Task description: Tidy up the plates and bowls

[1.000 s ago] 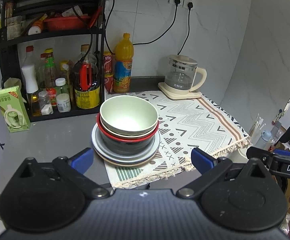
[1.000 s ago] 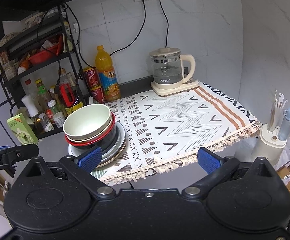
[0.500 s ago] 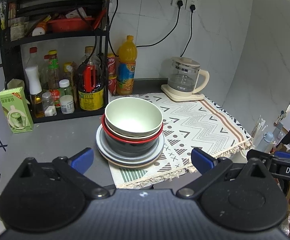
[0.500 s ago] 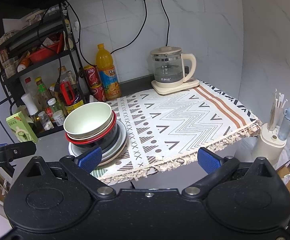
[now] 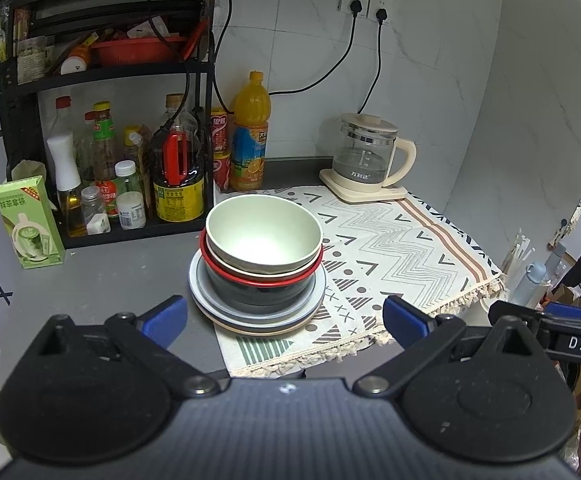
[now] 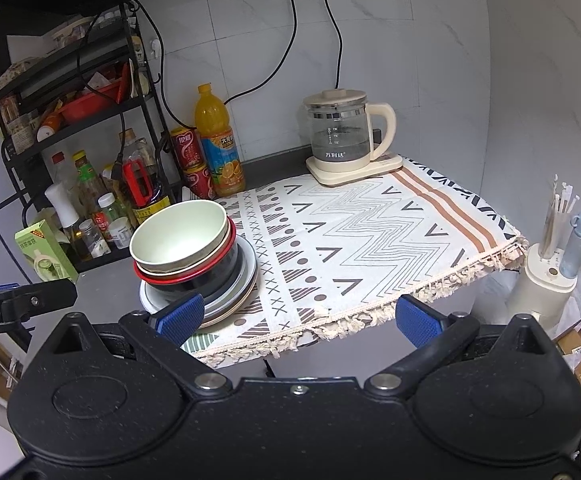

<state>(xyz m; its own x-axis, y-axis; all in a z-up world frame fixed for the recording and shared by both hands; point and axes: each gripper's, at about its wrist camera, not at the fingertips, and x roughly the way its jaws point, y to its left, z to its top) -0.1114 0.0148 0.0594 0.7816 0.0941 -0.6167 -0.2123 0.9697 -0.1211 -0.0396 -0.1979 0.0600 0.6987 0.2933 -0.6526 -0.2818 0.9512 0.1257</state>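
A stack of dishes stands at the left edge of the patterned mat (image 5: pixel 390 240). On top is a pale green bowl (image 5: pixel 264 234) (image 6: pixel 178 232), nested in a red-rimmed bowl (image 5: pixel 258 276) and a dark bowl (image 5: pixel 258 296), all on grey and beige plates (image 5: pixel 314 300) (image 6: pixel 246 276). My left gripper (image 5: pixel 286 320) is open, held in front of the stack with nothing between its blue pads. Over the mat's front edge my right gripper (image 6: pixel 300 318) is also open and empty, its left pad near the plates.
A black rack (image 5: pixel 102 76) of bottles and jars stands back left, with a green carton (image 5: pixel 28 222), an orange juice bottle (image 5: pixel 250 144) and red cans beside it. A glass kettle (image 5: pixel 366 160) sits on the mat's far corner. A white holder (image 6: pixel 550 288) stands off the counter's right end.
Both grippers have drifted slightly nearer and to the left, so the stack sits a little more to the right in view. Jaws stayed open; the dishes did not move.
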